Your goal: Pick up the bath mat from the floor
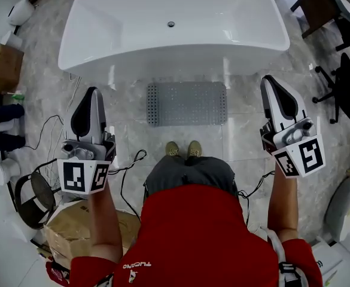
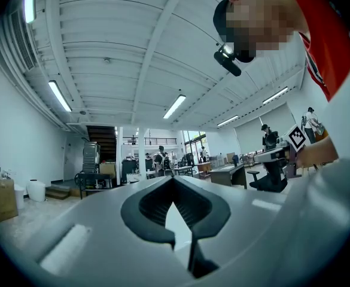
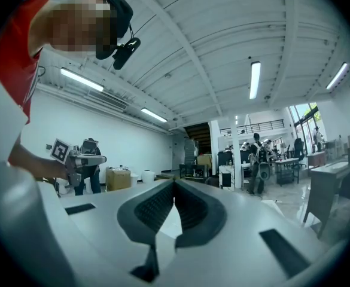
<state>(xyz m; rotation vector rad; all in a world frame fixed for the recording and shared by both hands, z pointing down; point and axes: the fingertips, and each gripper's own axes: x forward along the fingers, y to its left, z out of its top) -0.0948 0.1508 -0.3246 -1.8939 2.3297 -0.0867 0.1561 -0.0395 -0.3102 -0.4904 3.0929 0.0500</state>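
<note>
Mat (image 1: 187,103): flat on floor (image 1: 246,136) by tub (image 1: 173,23), untouched; left gripper (image 1: 90,109) and right gripper (image 1: 277,100) closed, empty, raised—pickup entirely pending.

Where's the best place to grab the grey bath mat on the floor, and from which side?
The bath mat lies flat and thin, its far edge close to the bathtub. Probably pinch its near long edge at both corners, coming down from the side of the shoes.

Right gripper (image 3: 174,183), jaws together, empty
</note>
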